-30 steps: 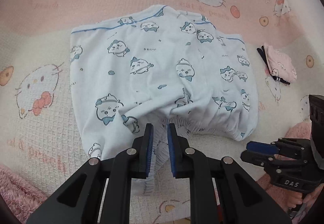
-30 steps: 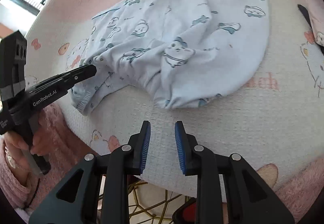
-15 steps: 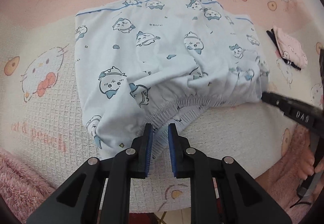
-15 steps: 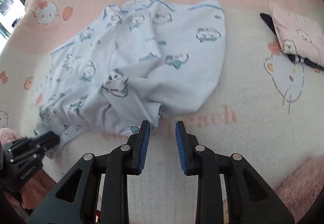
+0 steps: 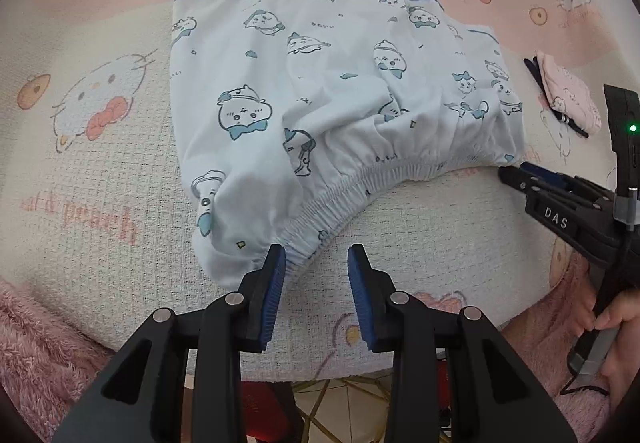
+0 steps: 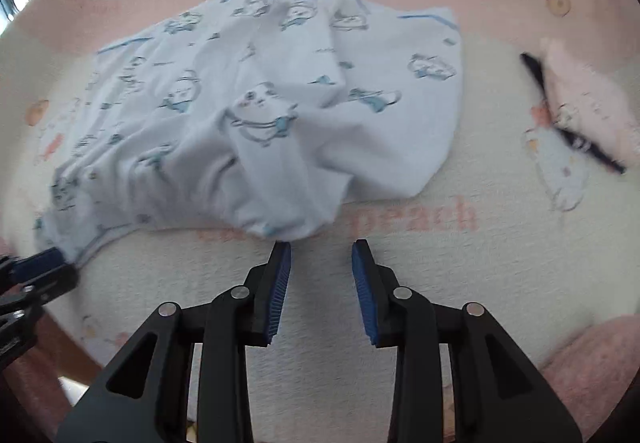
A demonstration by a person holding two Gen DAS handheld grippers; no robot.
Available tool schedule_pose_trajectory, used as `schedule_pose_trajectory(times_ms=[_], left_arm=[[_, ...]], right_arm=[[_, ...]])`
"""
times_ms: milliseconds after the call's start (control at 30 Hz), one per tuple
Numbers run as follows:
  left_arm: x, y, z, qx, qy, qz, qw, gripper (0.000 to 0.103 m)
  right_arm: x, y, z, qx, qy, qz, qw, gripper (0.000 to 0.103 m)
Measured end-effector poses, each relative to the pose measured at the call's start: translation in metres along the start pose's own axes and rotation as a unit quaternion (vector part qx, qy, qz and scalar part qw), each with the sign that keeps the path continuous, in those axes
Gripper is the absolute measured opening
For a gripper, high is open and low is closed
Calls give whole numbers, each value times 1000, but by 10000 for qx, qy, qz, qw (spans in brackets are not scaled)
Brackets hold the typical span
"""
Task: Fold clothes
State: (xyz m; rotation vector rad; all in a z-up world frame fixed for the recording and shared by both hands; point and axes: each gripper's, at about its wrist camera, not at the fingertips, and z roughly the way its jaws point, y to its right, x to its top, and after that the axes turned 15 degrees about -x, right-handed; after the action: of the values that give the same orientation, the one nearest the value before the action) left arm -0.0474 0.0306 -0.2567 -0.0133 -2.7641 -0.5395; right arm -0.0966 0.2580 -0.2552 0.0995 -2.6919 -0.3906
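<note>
1. Shorts (image 5: 332,115), pale blue with little cartoon critters, lie rumpled on the pink and cream cat-print blanket (image 5: 80,171), elastic waistband towards the near edge.
2. Left gripper (image 5: 316,263) hangs right over the waistband's near corner. Its jaws are opening and the gap between the blue pads is bare, though the cloth edge sits right at one pad tip.
3. Right gripper (image 6: 321,259) is at the other end of the waistband, jaws opening too, nothing between them, hem just past the tips.
4. Small pink pouch (image 5: 568,95) sits well off to the side with a dark strap.
</note>
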Motion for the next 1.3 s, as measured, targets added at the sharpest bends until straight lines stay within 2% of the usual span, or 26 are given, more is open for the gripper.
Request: schedule_pose_trajectory(times_ms=[33, 100, 200, 300, 333, 400, 500, 533, 633, 700, 733, 800, 900, 967, 1067, 1133, 1167, 1200, 1233, 1267, 1300], left_arm=[[0, -2, -1, 75, 14, -4, 10000, 34], [2, -8, -6, 225, 108, -80, 9997, 34], [6, -22, -12, 115, 219, -405, 9989, 34], [7, -31, -8, -58, 128, -649, 9978, 35], [6, -31, -8, -162, 95, -672, 9976, 35], [3, -31, -7, -396, 39, -733, 9965, 44], [0, -38, -17, -1208, 201, -1146, 9858, 49], [-1, -39, -19, -1196, 228, -1161, 9858, 49], [-2, -38, -13, -813, 90, -1044, 9912, 49], [-5, -40, -9, -891, -50, -1064, 9903, 50], [-6, -42, -8, -930, -97, -1059, 9900, 52], [-5, -34, -5, -765, -105, -903, 9929, 53], [-2, -28, -3, -341, -25, -693, 9970, 53], [-4, -25, 0, -60, -111, -542, 9984, 53], [-7, -21, 4, 358, -236, -310, 9986, 53], [-6, -14, 11, 594, -240, -34, 9979, 53], [-4, -9, 13, 673, -205, 132, 9974, 52], [-1, -5, 13, 587, -113, 262, 9979, 39], [4, -3, 11, 415, -2, 281, 9987, 32], [10, -3, 5, 274, 193, 232, 9992, 27], [17, -2, -1, 133, 388, 182, 9990, 27]], right_arm=[[1, 6, 2, -82, -21, 102, 9999, 32], [1, 24, 5, 352, -270, 535, 9976, 32], [-5, 44, 6, 1011, -594, 882, 9892, 32], [-15, 49, 1, 1488, -822, 916, 9812, 32], [-16, 47, -1, 1455, -836, 856, 9821, 32], [-18, 43, -3, 1391, -865, 736, 9837, 32], [-18, 39, -4, 1067, -803, 555, 9895, 27], [-17, 40, -6, 1159, -776, 589, 9885, 27], [-10, 32, -9, 1511, -737, 502, 9845, 27], [-12, 21, -9, 1802, -842, 214, 9798, 27], [-13, 16, -9, 1788, -838, 85, 9803, 27], [-15, 6, -10, 1751, -821, -167, 9810, 27], [-12, -3, -14, 1368, -427, -290, 9893, 27], [-5, 2, -11, 992, -196, -171, 9947, 27], [5, 19, -3, 492, -93, 216, 9985, 27], [9, 30, 2, 719, -197, 456, 9962, 27], [11, 34, 4, 934, -243, 528, 9939, 33], [13, 33, 5, 1277, -276, 517, 9901, 36], [15, 33, 5, 1619, -310, 506, 9850, 36], [18, 33, 5, 1954, -335, 504, 9789, 31], [19, 37, 1, 2235, -268, 616, 9724, 28]])
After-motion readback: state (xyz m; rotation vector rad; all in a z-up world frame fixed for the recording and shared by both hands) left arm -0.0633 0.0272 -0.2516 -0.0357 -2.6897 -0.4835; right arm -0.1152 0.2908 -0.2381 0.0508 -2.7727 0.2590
